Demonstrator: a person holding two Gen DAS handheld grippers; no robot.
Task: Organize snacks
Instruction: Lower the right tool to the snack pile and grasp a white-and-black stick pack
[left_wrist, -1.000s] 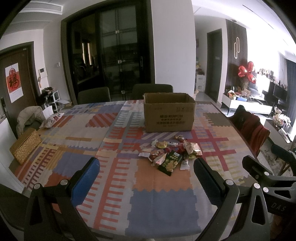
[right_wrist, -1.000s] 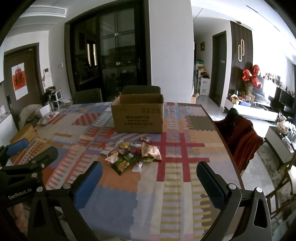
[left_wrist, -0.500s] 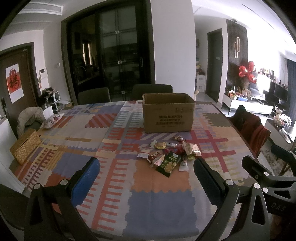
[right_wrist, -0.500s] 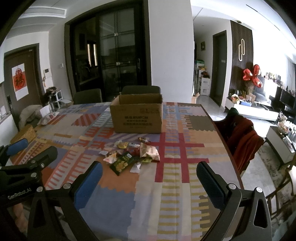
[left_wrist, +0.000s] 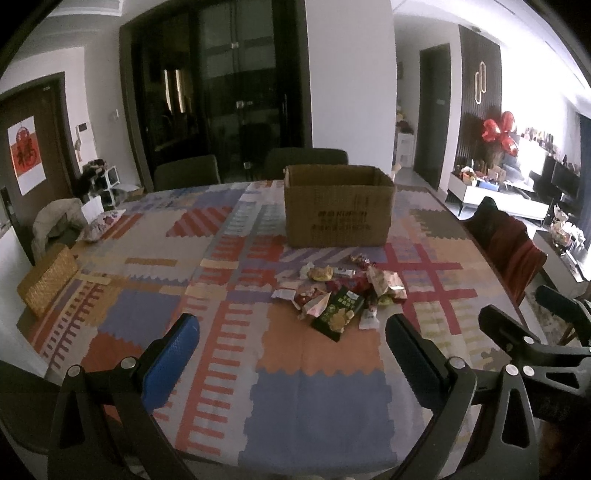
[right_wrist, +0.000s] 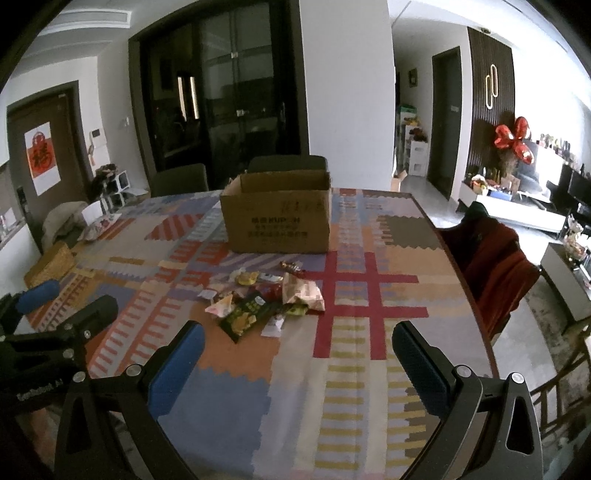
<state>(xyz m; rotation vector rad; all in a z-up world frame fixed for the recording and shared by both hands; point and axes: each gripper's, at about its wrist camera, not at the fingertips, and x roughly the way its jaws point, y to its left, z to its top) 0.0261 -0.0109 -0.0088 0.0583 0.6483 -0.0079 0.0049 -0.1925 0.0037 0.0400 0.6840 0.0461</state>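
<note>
- Snacks (left_wrist: 343, 291): a loose heap of small packets at mid-surface, at 12 o'clock from the left hand-held gripper and 11 o'clock from the right. Thin crinkled film, mostly flat or puffed pouches; they overlap and touch. Judged very light, soft and somewhat slick, so easy to crush or to drag a neighbour along.
- Green pouch (left_wrist: 338, 308): the largest dark packet, flat and rectangular, at the near edge of the heap. Judged best taken by its near corner or a sealed edge.
- Pink bag (right_wrist: 303, 290): crumpled and puffed, on the 3 o'clock side of the heap. A pinch on a raised fold should hold it.
- White sachet (left_wrist: 368, 318): small and flat, just beside the green pouch; little to grip, so likely awkward to lift.
- Box (left_wrist: 338, 205): open brown corrugated card, stiff, with printed lettering on its front; it stands at 12 o'clock just beyond the heap, apart from it. Its inside is hidden.
- Surface (left_wrist: 314, 398): covered with a patchwork-patterned cloth in red, orange, blue and cream.
- Left hand-held gripper (left_wrist: 291, 350): jaws spread wide, blue pads, nothing held; hangs over the near edge.
- Right hand-held gripper (right_wrist: 297, 356): likewise wide apart and empty, well short of the heap.
- Woven basket (left_wrist: 46, 282): at 9 o'clock, at the surface's edge.
</note>
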